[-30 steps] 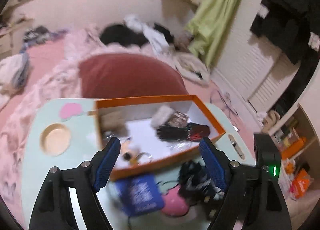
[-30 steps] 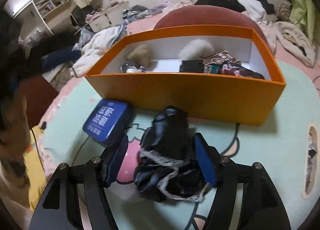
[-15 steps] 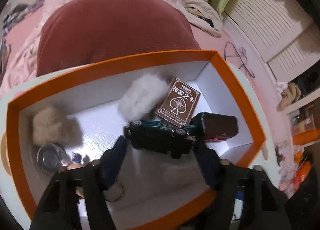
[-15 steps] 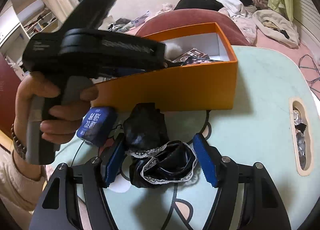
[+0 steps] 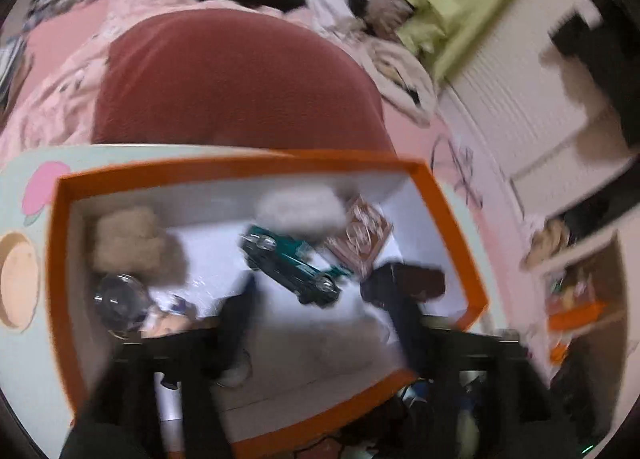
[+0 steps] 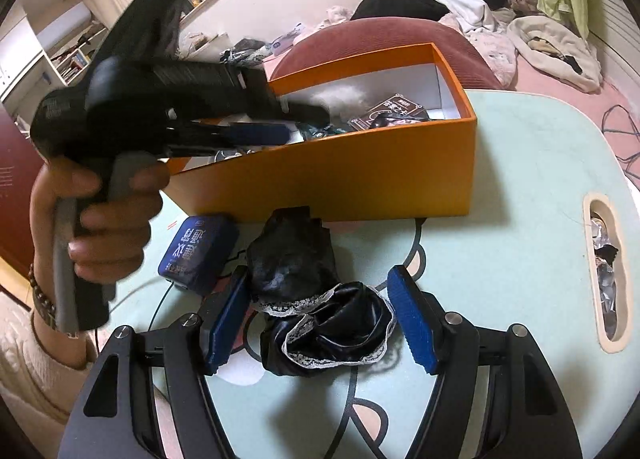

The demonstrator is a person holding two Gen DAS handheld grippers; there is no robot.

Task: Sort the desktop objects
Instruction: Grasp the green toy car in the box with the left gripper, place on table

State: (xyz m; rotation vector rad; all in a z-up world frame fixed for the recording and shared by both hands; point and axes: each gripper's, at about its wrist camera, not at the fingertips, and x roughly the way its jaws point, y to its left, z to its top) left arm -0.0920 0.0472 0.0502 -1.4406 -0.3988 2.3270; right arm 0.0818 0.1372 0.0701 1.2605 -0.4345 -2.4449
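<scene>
left gripper (image 5: 320, 299) opening over the teal toy car (image 5: 294, 265) in the orange cardboard box (image 5: 452, 227), nothing gripped.
right gripper (image 6: 316, 325) open, astride black lace-trimmed satin cloth (image 6: 320, 323) at lower centre: closing may snag only a fold.

Left gripper (image 5: 320, 307) over the orange box (image 5: 448, 215)

Its jaws are opening, nothing pressed between them; a green toy car (image 5: 290, 259) lies loose inside, beside a brown card (image 5: 360, 235) and white fluff (image 5: 300, 211).
</scene>
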